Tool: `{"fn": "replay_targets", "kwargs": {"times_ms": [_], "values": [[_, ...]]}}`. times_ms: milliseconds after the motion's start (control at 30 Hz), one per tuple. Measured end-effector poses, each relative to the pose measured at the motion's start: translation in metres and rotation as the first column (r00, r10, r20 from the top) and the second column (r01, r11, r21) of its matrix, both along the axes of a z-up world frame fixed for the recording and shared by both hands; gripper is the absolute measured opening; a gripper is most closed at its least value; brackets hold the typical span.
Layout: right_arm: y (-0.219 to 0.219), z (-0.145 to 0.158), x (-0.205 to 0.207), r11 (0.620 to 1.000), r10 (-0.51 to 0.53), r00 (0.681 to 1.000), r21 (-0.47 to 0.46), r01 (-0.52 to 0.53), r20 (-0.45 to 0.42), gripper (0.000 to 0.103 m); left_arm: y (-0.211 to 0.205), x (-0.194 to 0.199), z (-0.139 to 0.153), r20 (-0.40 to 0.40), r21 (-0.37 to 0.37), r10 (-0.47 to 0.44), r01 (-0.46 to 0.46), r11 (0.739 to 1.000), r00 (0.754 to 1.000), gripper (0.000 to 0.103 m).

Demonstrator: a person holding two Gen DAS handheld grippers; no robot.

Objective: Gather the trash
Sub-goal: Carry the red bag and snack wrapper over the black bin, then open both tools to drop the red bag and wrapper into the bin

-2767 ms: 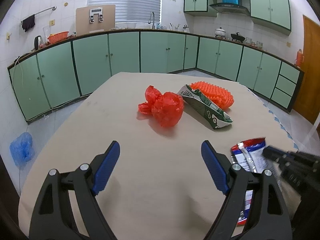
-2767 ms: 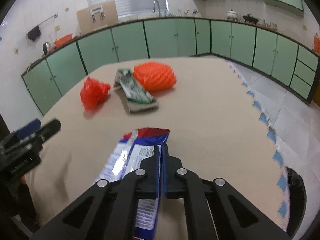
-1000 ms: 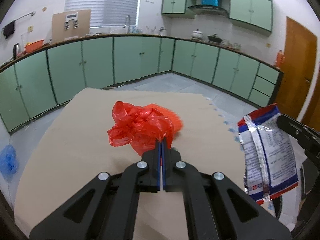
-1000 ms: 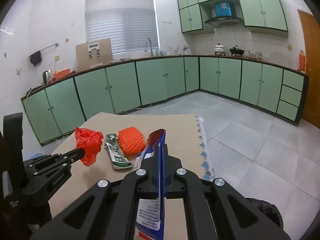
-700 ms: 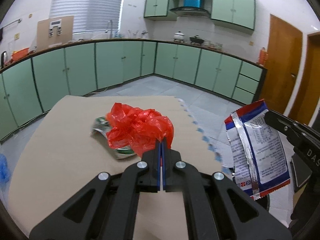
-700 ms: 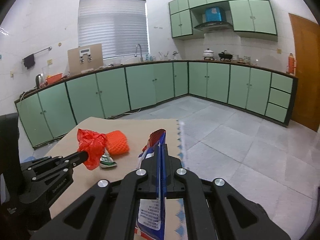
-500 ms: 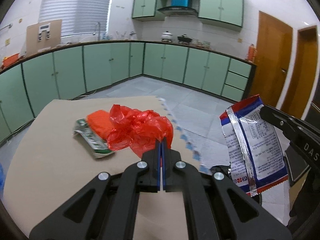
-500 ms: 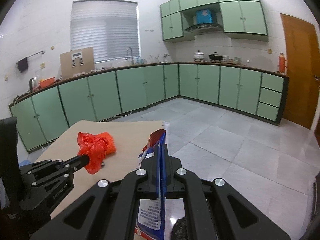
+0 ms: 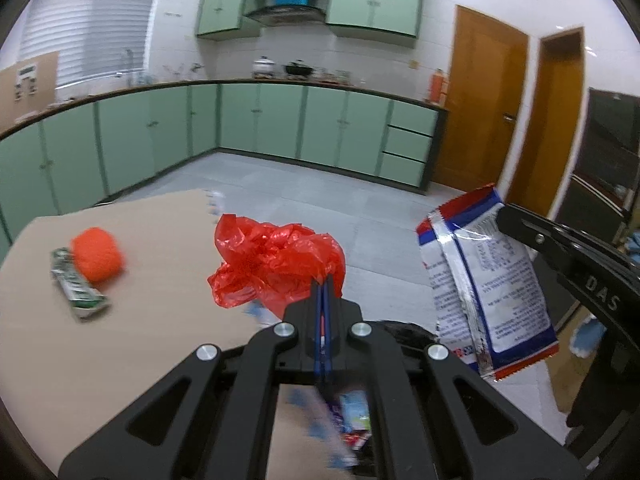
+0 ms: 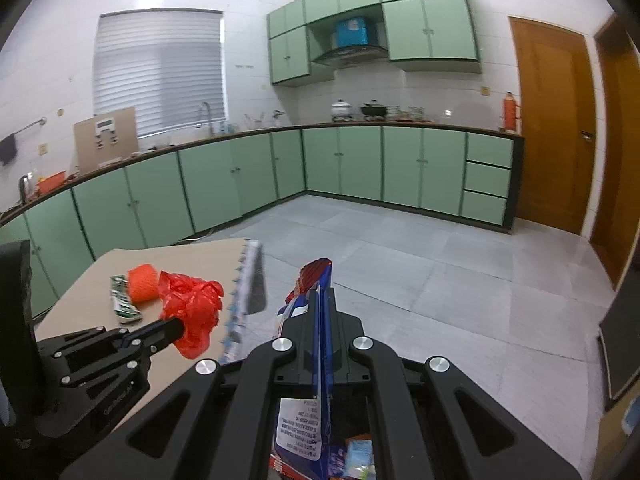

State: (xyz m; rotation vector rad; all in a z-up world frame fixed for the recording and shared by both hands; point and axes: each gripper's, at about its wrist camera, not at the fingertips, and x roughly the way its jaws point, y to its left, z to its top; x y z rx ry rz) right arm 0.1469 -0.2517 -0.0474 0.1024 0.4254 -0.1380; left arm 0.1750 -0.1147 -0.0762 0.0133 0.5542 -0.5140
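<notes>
My left gripper is shut on a crumpled red plastic bag, held past the table's right edge. My right gripper is shut on a blue, white and red snack wrapper that hangs down between its fingers. In the left wrist view the wrapper hangs at the right from the right gripper. In the right wrist view the left gripper holds the red bag at the left. A black bin with several wrappers inside lies below both grippers.
An orange ribbed ball and a flattened green carton lie on the beige table to the left. Green cabinets line the far walls, and wooden doors stand at the right. Grey tiled floor stretches ahead.
Both grippers have swung right, away from the table's middle to its edge, each still carrying its piece. The bin has come into view below them.
</notes>
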Motion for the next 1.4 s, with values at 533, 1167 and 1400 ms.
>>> {"fn": "replay_targets", "kwargs": {"times_ms": [533, 1167, 1400], "values": [[-0.081, -0.047, -0.019, 0.99, -0.138, 0.987, 0.018, 0.14, -0.085, 0.002, -0.098, -0.006, -0.06, -0.048, 0.017, -0.178, 0.179, 0.984, 0.983, 0.0], [-0.131, -0.123, 0.002, 0.979, -0.163, 0.952, 0.074, 0.188, -0.258, 0.012, -0.129, 0.023, -0.097, -0.14, 0.07, -0.177, 0.188, 0.98, 0.974, 0.02], [-0.126, -0.121, -0.003, 0.979, -0.165, 0.952, 0.072, 0.189, -0.256, 0.051, -0.104, 0.028, -0.078, -0.115, 0.046, -0.116, 0.122, 0.991, 0.987, 0.044]]}}
